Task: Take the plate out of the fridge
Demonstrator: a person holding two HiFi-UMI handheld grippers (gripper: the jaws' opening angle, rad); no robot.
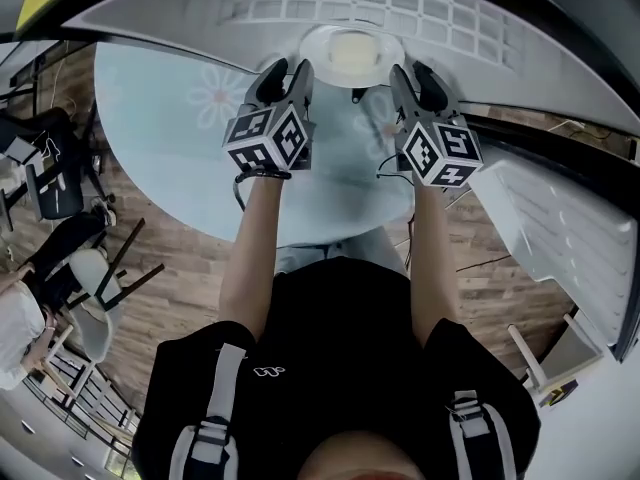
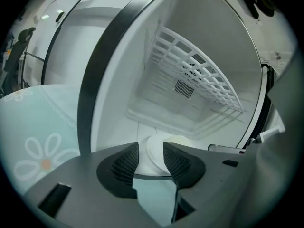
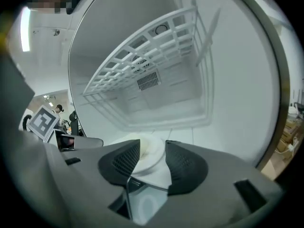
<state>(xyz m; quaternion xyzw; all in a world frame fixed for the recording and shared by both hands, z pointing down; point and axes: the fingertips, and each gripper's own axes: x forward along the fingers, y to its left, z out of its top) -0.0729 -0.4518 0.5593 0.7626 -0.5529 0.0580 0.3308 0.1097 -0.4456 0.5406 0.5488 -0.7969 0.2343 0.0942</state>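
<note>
A white plate [image 1: 352, 53] with a pale cream middle rests on the floor of the open white fridge [image 1: 200, 8], just inside its front lip. My left gripper [image 1: 287, 68] stands at the plate's left side and my right gripper [image 1: 417, 76] at its right side. In the left gripper view the plate's [image 2: 154, 153] rim shows in the gap of the left gripper [image 2: 151, 146], whose pads stand apart from it. The right gripper view has the plate [image 3: 148, 156] lying between the spread pads of the right gripper [image 3: 152, 145]. Both grippers are open and hold nothing.
A white wire shelf [image 1: 380, 3] spans the fridge above the plate. The fridge door [image 1: 560, 228] hangs open at the right. A table with a light blue flowered cloth [image 1: 170, 138] lies below the fridge opening. Chairs [image 1: 60, 178] and a seated person [image 1: 15, 328] are at the left.
</note>
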